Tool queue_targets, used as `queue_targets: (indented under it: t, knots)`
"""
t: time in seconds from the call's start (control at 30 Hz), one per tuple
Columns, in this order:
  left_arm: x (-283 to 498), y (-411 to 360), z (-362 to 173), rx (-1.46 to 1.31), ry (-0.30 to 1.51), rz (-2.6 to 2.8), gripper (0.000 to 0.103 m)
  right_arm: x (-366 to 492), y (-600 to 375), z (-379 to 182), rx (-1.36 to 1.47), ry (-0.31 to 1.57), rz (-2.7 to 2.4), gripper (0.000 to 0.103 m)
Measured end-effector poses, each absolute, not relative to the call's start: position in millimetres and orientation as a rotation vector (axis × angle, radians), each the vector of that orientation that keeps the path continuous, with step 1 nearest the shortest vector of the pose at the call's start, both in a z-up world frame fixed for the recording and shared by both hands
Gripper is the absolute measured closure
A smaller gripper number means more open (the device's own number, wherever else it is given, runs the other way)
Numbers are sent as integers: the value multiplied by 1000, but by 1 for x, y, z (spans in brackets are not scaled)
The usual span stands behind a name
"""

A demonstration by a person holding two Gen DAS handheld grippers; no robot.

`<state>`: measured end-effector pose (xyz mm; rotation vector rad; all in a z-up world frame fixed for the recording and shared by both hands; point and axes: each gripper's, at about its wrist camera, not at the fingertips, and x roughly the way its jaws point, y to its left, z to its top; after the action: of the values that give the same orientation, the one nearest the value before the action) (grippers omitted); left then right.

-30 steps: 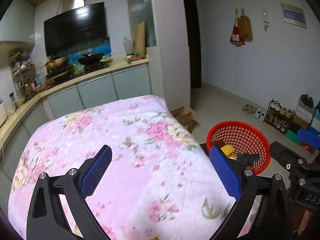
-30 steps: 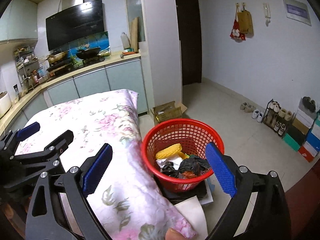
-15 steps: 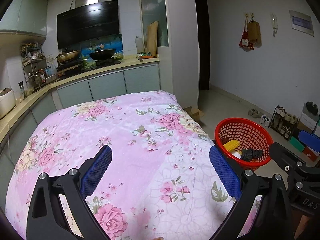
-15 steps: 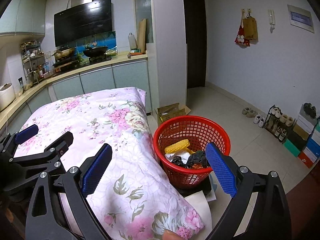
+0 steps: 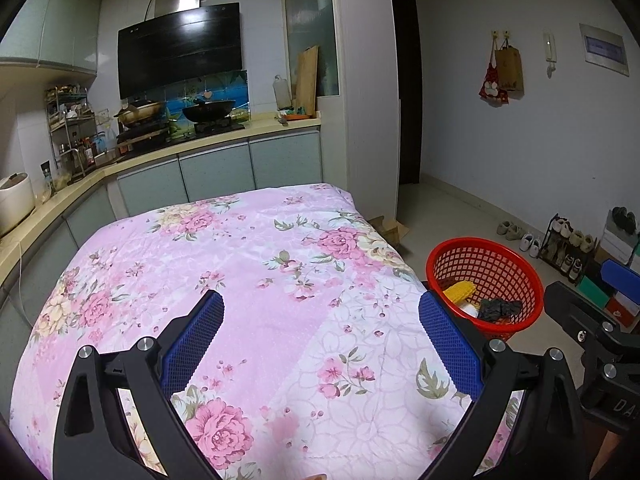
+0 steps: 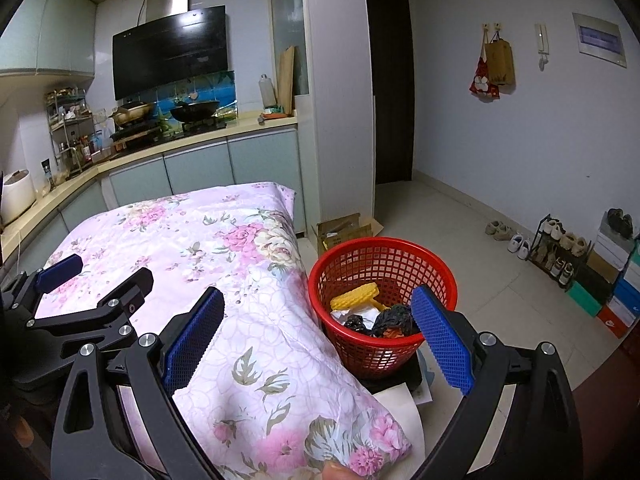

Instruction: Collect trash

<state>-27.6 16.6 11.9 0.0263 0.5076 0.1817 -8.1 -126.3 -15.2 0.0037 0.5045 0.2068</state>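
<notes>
Left gripper (image 5: 320, 336) spread wide and empty, held low centre of its frame above the pink floral cover (image 5: 240, 280). Right gripper (image 6: 316, 332) likewise apart, nothing between its blue pads (image 6: 442, 340), positioned lower centre of its frame across the cover's near corner and the red basket (image 6: 384, 256). Basket standing on the floor just beside the covered tabletop, right of centre in both views, resting on a dark flat base. Inside the basket: a yellow ridged piece (image 6: 354, 296), black crumpled bag material (image 6: 392, 320) and some white scraps. No loose trash discernible anywhere on the cover in either view; surface reads bare apart from its print. Cardboard box (image 6: 340, 230) noted on the floor beyond the basket, contents unclear. Judged: collection appears complete or nearly so, with the step in hand a final check. To do it well: sweep both views along the cover's edges and the floor around the basket before concluding; keep both grippers clear of the basket rim to avoid tipping it; if any scrap turns up, approach from above, close squarely on its bulk, release well inside the rim.
</notes>
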Motion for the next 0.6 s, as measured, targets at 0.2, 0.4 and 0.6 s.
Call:
queue_targets:
  t: [0.2, 0.4, 0.6]
  knots:
    - [-28, 16, 12, 27, 508, 181, 8, -11, -123, -15, 1, 503, 211, 11]
    - [-31, 14, 12, 27, 515, 185, 8, -12, -122, -14, 3, 505, 213, 11]
    - [-32, 15, 12, 26, 517, 186, 8, -12, -120, -15, 6, 509, 214, 11]
